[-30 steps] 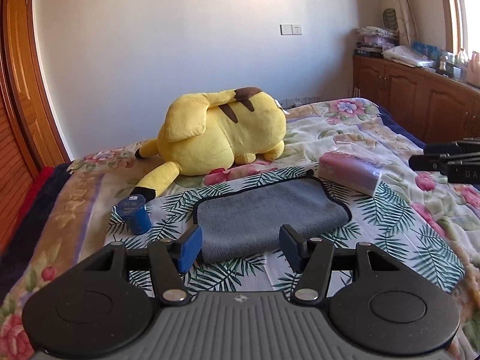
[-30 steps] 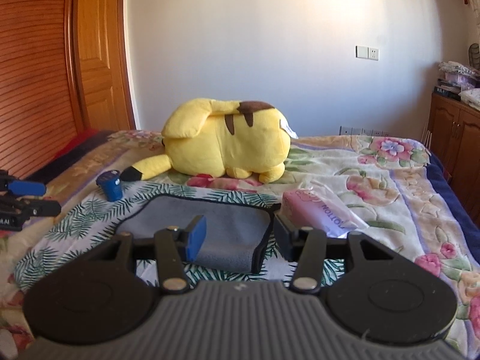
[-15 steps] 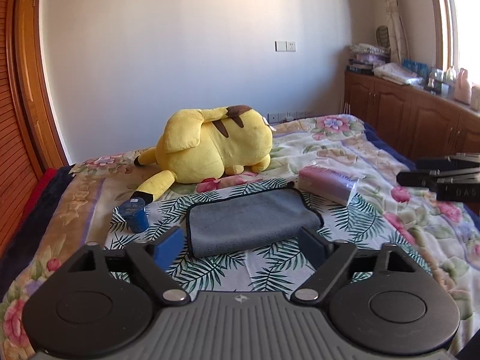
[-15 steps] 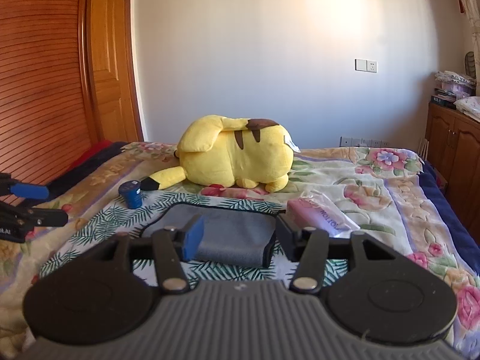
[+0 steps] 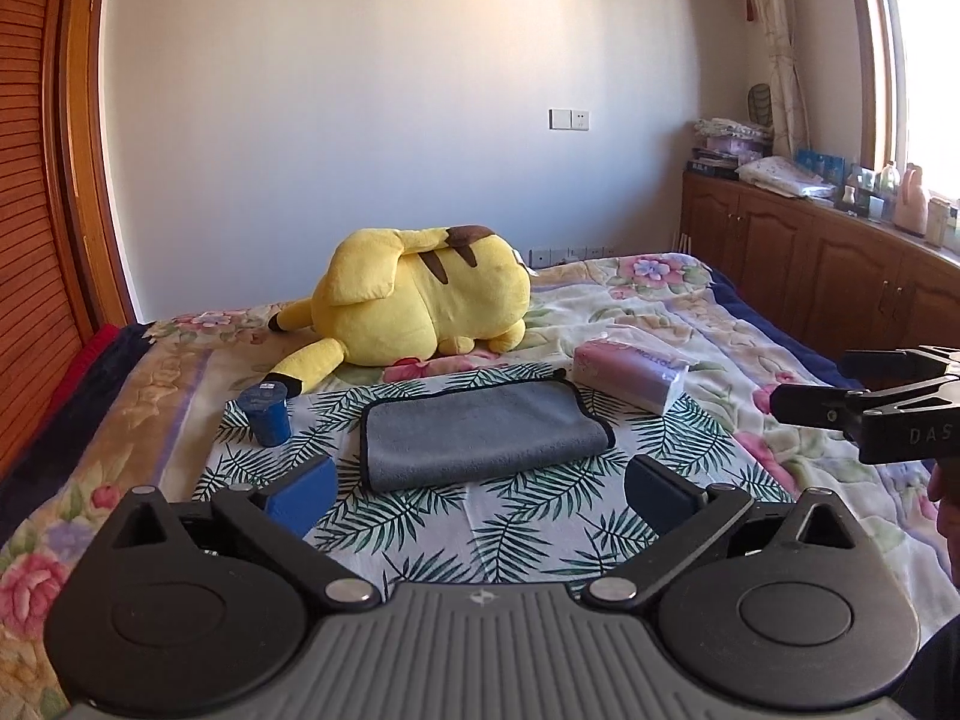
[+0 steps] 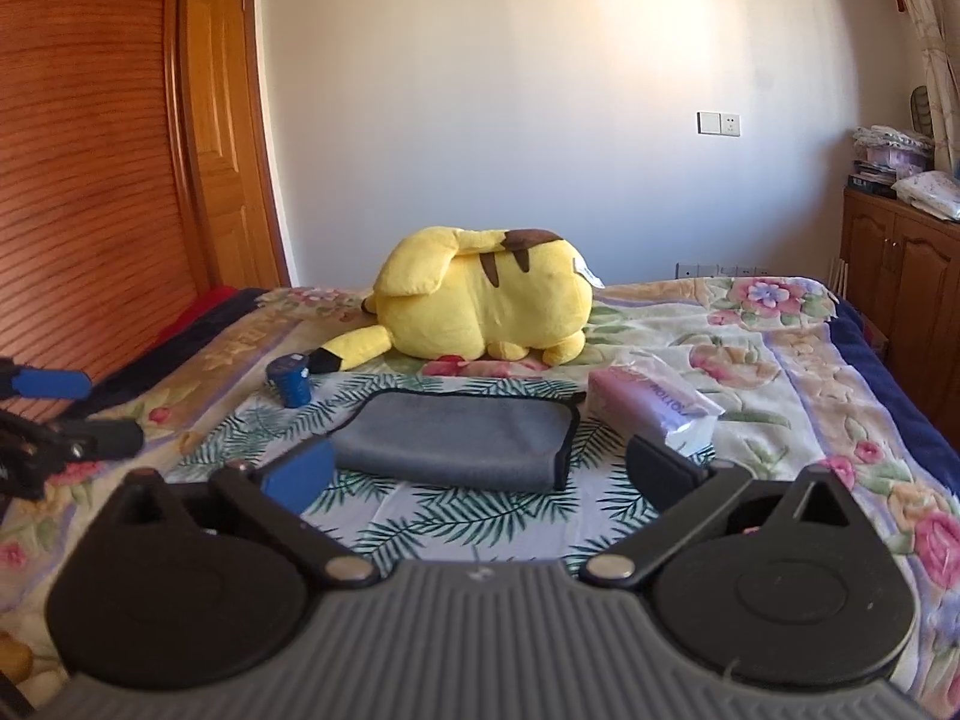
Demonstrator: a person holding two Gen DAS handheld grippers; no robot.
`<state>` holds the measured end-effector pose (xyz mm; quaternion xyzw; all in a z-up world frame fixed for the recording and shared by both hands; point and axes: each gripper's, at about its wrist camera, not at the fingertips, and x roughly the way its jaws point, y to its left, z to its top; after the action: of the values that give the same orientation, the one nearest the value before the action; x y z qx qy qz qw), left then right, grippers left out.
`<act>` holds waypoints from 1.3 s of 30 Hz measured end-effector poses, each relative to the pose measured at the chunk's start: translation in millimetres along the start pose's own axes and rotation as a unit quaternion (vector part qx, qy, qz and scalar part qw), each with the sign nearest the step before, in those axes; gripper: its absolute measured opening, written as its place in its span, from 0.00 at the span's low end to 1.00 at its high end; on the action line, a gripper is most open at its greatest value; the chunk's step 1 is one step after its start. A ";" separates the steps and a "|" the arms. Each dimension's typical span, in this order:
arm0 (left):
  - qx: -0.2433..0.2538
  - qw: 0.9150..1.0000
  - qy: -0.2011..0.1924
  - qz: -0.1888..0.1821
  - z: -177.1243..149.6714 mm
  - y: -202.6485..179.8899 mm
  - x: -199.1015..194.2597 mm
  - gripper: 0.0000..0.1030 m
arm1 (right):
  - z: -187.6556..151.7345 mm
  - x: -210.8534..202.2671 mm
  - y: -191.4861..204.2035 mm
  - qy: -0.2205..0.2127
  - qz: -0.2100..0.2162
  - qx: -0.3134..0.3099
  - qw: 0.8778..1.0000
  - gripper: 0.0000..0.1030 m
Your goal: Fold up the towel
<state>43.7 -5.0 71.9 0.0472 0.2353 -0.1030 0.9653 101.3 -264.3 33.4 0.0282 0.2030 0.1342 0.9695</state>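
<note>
A grey towel (image 5: pixel 480 429) with a black edge lies folded flat on the palm-leaf sheet on the bed; it also shows in the right wrist view (image 6: pixel 456 438). My left gripper (image 5: pixel 480 495) is open and empty, held above the bed in front of the towel. My right gripper (image 6: pixel 480 474) is open and empty, also short of the towel's near edge. The right gripper shows at the right edge of the left wrist view (image 5: pixel 840 396). The left gripper shows at the left edge of the right wrist view (image 6: pixel 60 414).
A yellow plush toy (image 5: pixel 414 306) lies behind the towel. A blue cup (image 5: pixel 264 414) stands to the towel's left. A pink tissue pack (image 5: pixel 630 372) lies to its right. Wooden cabinets (image 5: pixel 840 276) line the right wall, a wooden door (image 6: pixel 222 138) the left.
Both grippers have opened wide and pulled back and up from the towel. The towel stays folded on the bed.
</note>
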 end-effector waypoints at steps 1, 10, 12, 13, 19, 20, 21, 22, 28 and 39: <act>-0.001 1.000 -0.002 0.002 -3.2 -1.7 -2.1 0.84 | -2.3 -2.6 1.9 -0.001 -0.001 0.000 1.000 1.00; -0.012 0.999 -0.004 0.035 -37.4 -12.3 -11.7 0.84 | -25.9 -13.0 13.7 0.003 -0.004 0.004 1.000 1.00; -0.015 0.999 -0.003 0.049 -46.0 -13.0 -10.8 0.84 | -33.5 -14.1 16.9 0.006 -0.004 -0.001 1.000 1.00; -0.017 0.998 0.000 0.054 -50.0 -13.7 -9.9 0.84 | -37.5 -14.4 18.6 0.008 -0.004 -0.005 1.000 1.00; -0.009 0.998 0.013 0.058 -73.8 -19.0 -4.9 0.84 | -62.3 -13.0 25.9 0.030 -0.002 -0.018 0.999 1.00; -0.007 0.998 0.015 0.059 -77.2 -20.2 -3.2 0.84 | -65.5 -12.2 26.8 0.033 -0.001 -0.019 0.999 1.00; -0.006 0.998 0.018 0.058 -80.6 -21.1 -1.5 0.84 | -68.0 -11.7 28.1 0.036 0.000 -0.020 0.999 1.00; -0.007 0.998 0.021 0.058 -84.0 -21.8 0.2 0.84 | -71.1 -11.9 30.0 0.037 0.000 -0.022 0.999 1.00; -0.020 0.998 0.032 0.056 -102.9 -23.9 11.0 0.84 | -83.1 -8.6 31.7 0.043 0.004 -0.015 0.999 1.00; -0.020 0.998 0.023 0.060 -112.4 -20.0 15.5 0.84 | -95.0 0.8 30.4 0.053 0.003 -0.014 0.998 1.00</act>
<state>2.8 -11.5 -35.6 0.0447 0.2564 -0.0387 0.9648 56.4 -234.8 -50.6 0.0080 0.2524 0.1415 0.9572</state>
